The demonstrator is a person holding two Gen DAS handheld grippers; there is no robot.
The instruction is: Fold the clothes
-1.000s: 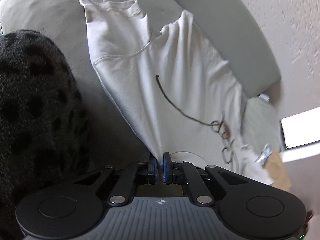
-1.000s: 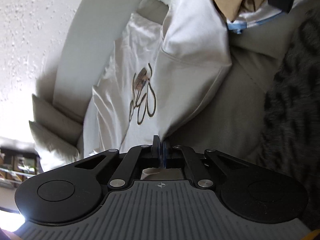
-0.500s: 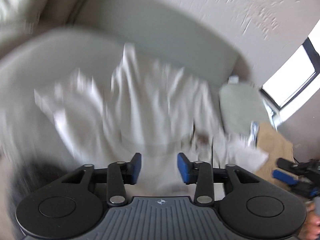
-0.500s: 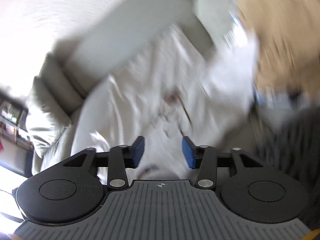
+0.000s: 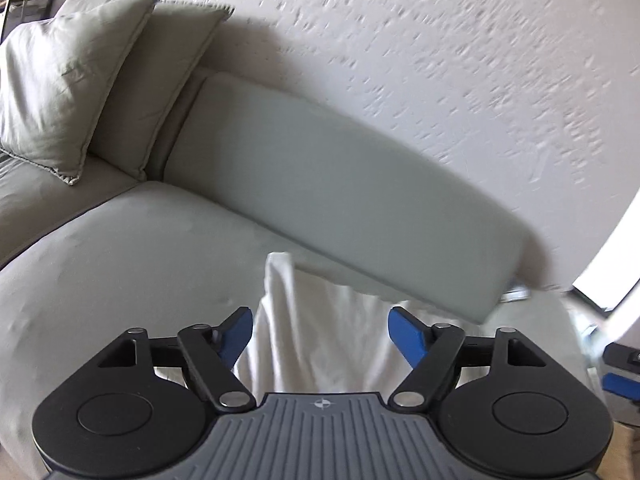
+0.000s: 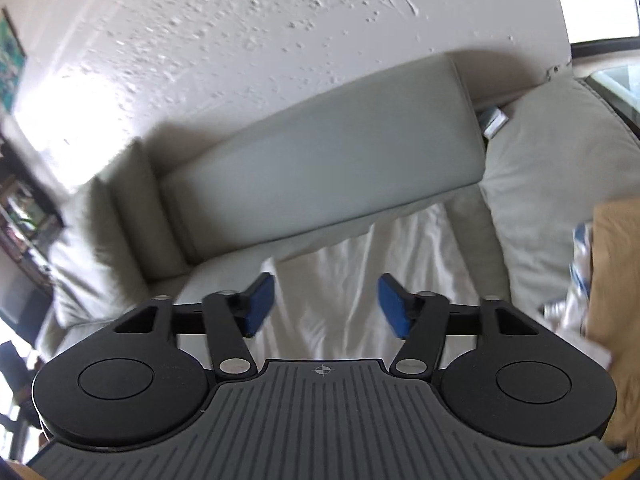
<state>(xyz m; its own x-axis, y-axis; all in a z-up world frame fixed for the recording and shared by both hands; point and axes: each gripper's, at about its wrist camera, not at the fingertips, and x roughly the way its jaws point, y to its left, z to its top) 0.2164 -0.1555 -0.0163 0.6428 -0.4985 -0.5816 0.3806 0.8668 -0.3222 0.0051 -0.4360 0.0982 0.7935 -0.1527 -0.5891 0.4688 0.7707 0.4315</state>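
Sofa (image 5: 132, 264), grey-green, fills the lower half of both wrist views; its long back cushion (image 5: 332, 200) stands against a rough white plaster wall (image 5: 420, 60)

Two loose pillows (image 5: 52, 92) lean at the sofa's far left corner in the left view. A larger pale cushion (image 6: 560, 184) sits at the right end in the right view

White garment (image 6: 360, 280) lies spread on the seat, rumpled in long creases, top edge against the foot of the back cushion. In the left view one narrow fold of it (image 5: 280, 280) reaches up toward that cushion

Tan cloth (image 6: 612, 280) heaped at the right edge of the right view, with a blue-and-white patterned piece (image 6: 580, 276) just beside it; both blurred

Left gripper (image 5: 320, 332): blue pads well apart, jaws opening, nothing between them; garment seen beyond the gap, not touched

Right gripper (image 6: 326, 304): same state, jaws opening, wide gap, empty, garment lying below and ahead

Small boxy object (image 6: 494, 120) wedged between back cushion and pale cushion, too blurred to identify
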